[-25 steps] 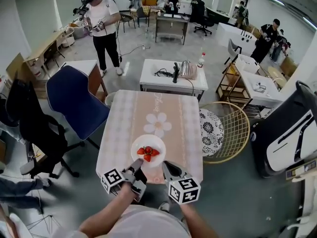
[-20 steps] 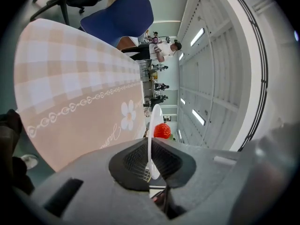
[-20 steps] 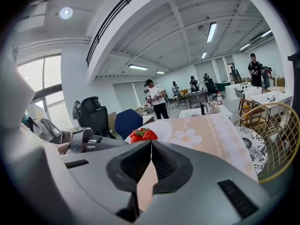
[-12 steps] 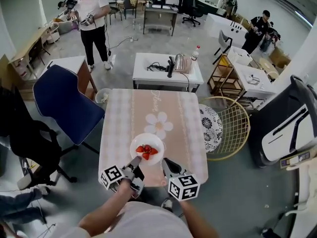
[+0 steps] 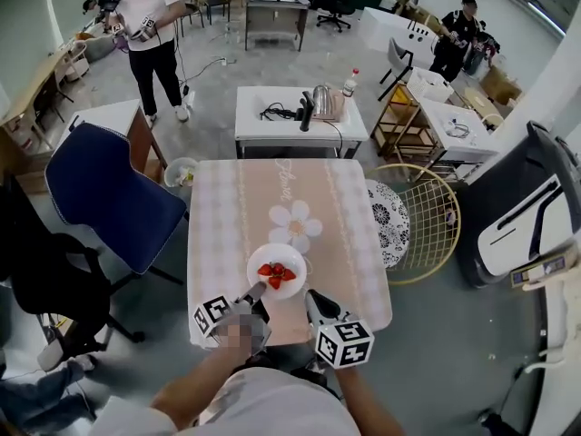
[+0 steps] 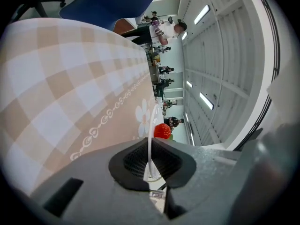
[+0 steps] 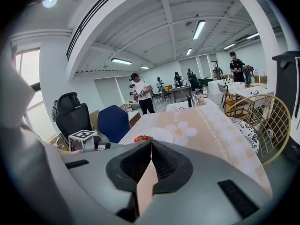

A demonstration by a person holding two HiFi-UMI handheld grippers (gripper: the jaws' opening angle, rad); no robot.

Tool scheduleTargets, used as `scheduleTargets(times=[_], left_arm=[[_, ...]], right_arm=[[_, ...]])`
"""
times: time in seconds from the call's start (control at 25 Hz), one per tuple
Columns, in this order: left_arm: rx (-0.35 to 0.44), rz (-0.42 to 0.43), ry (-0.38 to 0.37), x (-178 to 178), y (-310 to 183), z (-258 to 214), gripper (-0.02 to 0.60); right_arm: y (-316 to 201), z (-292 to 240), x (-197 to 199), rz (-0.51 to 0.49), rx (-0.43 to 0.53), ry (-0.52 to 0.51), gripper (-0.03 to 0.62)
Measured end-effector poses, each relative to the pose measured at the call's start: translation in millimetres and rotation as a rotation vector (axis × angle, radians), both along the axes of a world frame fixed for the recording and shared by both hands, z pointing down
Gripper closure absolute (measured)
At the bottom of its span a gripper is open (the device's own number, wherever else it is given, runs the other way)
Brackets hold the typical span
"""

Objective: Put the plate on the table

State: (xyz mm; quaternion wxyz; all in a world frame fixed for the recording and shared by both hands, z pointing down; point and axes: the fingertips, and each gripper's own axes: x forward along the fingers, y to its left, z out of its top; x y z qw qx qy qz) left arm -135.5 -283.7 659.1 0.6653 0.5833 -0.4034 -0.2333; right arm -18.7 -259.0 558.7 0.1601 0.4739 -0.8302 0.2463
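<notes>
L gripper [image 5: 257, 291] pinches plate [image 5: 278, 251] rim, near table [image 5: 227, 216] edge.

Open-plan office or lab: desks [image 5: 272, 131], office chairs [image 5: 100, 189], ceiling strip lights [image 7: 198, 29], people [image 5: 148, 27] standing about, all beyond jaws.

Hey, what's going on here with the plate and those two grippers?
A person works at a table covered with a checked cloth, with a gripper in each hand. The left gripper is clamped on the near rim of a white plate carrying strawberries, at the table's near end. Whether the plate already rests on the cloth cannot be told. The right gripper is shut and empty, just beside the plate near the table's edge.
</notes>
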Motion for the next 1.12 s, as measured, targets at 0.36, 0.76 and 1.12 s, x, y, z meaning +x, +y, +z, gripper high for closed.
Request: scheduleTargets(times=[0.36, 0.76, 1.12], left_arm=[[-0.052, 0.061, -0.026, 0.8, -14.2, 32.4, 0.567], [-0.087, 0.087, -0.048, 5.8, -20.8, 46.3, 0.566], [-0.115, 0.104, -0.071, 3.5, -22.2, 54.5, 0.557]], right_arm=[[5.1, 8.5, 1.5, 0.054, -0.022, 0.027, 0.589], [-2.3, 13.6, -3.2, 0.047, -0.037, 0.049, 0.589], [-1.5, 17.0, -7.5, 0.038, -0.054, 0.058, 0.589]])
